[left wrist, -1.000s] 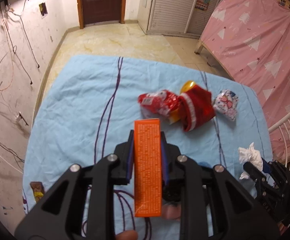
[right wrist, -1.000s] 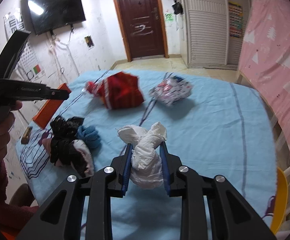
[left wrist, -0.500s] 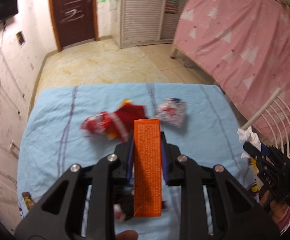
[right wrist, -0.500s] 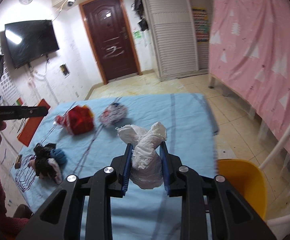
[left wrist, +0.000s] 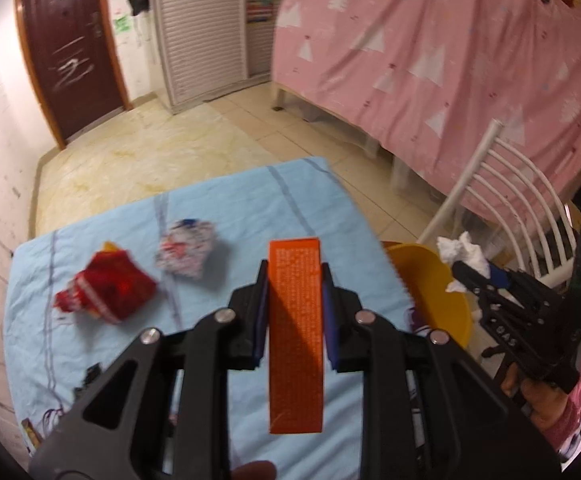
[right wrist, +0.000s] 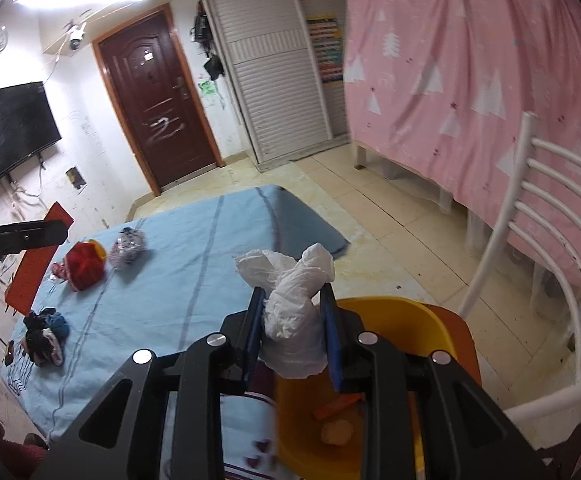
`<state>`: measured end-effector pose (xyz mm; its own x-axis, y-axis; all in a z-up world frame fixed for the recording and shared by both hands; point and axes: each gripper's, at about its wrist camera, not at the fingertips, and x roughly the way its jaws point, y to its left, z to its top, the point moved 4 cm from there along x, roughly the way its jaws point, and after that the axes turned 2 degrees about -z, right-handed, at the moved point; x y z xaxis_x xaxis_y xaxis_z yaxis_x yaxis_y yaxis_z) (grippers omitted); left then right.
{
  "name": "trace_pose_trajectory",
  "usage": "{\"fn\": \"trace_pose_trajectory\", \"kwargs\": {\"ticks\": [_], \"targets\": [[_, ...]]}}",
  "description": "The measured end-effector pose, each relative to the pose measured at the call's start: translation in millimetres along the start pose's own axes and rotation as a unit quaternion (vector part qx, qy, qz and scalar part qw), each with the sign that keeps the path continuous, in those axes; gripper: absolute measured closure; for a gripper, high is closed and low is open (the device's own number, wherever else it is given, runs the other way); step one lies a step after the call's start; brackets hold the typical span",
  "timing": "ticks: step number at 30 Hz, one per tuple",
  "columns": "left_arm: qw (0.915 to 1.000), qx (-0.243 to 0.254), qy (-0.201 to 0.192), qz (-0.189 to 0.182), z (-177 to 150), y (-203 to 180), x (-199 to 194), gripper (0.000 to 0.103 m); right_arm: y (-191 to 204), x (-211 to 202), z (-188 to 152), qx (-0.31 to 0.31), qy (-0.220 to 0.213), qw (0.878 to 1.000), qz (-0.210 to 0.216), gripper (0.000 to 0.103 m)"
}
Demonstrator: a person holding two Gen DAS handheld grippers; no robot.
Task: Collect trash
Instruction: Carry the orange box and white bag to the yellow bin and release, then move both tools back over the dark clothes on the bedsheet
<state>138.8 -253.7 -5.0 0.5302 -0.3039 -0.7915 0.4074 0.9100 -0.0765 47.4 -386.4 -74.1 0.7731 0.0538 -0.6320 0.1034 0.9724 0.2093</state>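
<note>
The left gripper [left wrist: 295,276] is clamped on the orange box [left wrist: 296,336], and the right gripper [right wrist: 293,320] is clamped on the white wad [right wrist: 290,320]. Neither pair of jaws shows any spare gap.

The wad hangs above the near rim of the yellow bin [right wrist: 394,312], which sits at 5 o'clock in the right wrist view and holds a few scraps already. From the left wrist view the bin [left wrist: 434,280] lies at 3 o'clock, just off the edge of the blue cloth [left wrist: 230,216].

2 risks stand out. Released here, the wad may catch the rim and roll onto the cloth or floor, since it seems to sit over the bin's edge and not its middle. The 2 grippers are also converging on 1 bin, so they could knock each other or tip it.

The box's long axis runs along the fingers, from 6 o'clock to 12 o'clock in the left view, its far end pointing beyond the cloth. About half of it juts past the fingertips, so it would probably enter the bin end first and might bridge the rim if it goes in flat.

The red wrapper [left wrist: 110,292] and white wrapper [left wrist: 186,254] lie on the cloth at 9 and 10 o'clock, uncollected.
</note>
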Motion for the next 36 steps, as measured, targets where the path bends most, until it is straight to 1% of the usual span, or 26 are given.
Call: {"fn": "trace_pose_trajectory", "kwargs": {"ticks": [3, 6, 9, 13, 16, 20, 22, 23, 24, 25, 26, 29, 31, 34, 36], "targets": [[0.9999, 0.011, 0.002, -0.012, 4.5, -23.8, 7.9, 0.082, -16.0, 3.2, -3.0, 0.016, 0.003, 1.000, 0.000, 0.082], [0.9994, 0.017, -0.004, -0.029, 8.7, -46.8, 13.8, 0.082, -26.5, 7.6, -6.1, 0.023, 0.009, 1.000, -0.001, 0.082], [0.9976, 0.018, -0.007, -0.066, 12.3, -68.0, 21.5, 0.082, -36.5, 13.1, -8.7, 0.033, 0.015, 0.999, 0.000, 0.082], [0.9913, 0.015, -0.009, -0.131, 16.6, -98.2, 36.4, 0.081, -51.1, 19.6, -13.3, 0.046, 0.028, 0.999, -0.002, 0.082], [0.9885, 0.014, -0.001, -0.151, 17.6, -121.1, 48.3, 0.082, -58.9, 24.2, -16.9, 0.053, 0.036, 0.998, -0.003, 0.081], [0.9872, 0.015, 0.015, -0.158, 15.4, -137.6, 62.3, 0.081, -66.0, 31.2, -22.1, 0.059, 0.051, 0.997, -0.002, 0.078], [0.9884, 0.016, 0.026, -0.149, 13.5, -141.5, 69.7, 0.071, -67.3, 35.6, -24.1, 0.062, 0.059, 0.996, 0.001, 0.072], [0.9882, 0.015, 0.029, -0.150, 12.5, -141.7, 71.3, 0.057, -67.2, 37.1, -24.4, 0.064, 0.061, 0.996, 0.003, 0.069], [0.9877, 0.009, 0.031, -0.153, 12.2, -141.2, 72.9, 0.050, -65.9, 38.2, -24.8, 0.063, 0.063, 0.996, 0.003, 0.065], [0.9874, 0.004, 0.031, -0.155, 12.0, -140.2, 74.0, 0.049, -65.3, 38.7, -25.0, 0.061, 0.063, 0.996, 0.001, 0.062], [0.9876, 0.003, 0.032, -0.154, 11.0, -135.8, 73.8, 0.049, -64.6, 39.0, -25.5, 0.059, 0.063, 0.996, 0.000, 0.061], [0.9888, -0.004, 0.035, -0.145, 8.6, -126.8, 75.0, 0.049, -63.1, 39.0, -26.3, 0.058, 0.063, 0.996, -0.003, 0.060], [0.9884, -0.016, 0.038, -0.146, 6.6, -117.8, 74.0, 0.048, -62.6, 38.6, -26.1, 0.058, 0.062, 0.996, -0.003, 0.060], [0.9888, -0.031, 0.034, -0.142, 4.6, -102.6, 67.0, 0.041, -57.0, 35.3, -24.9, 0.055, 0.056, 0.997, -0.001, 0.060], [0.9891, -0.037, 0.029, -0.140, 3.0, -92.9, 62.0, 0.041, -52.5, 32.6, -22.1, 0.051, 0.050, 0.997, 0.002, 0.060]]}}
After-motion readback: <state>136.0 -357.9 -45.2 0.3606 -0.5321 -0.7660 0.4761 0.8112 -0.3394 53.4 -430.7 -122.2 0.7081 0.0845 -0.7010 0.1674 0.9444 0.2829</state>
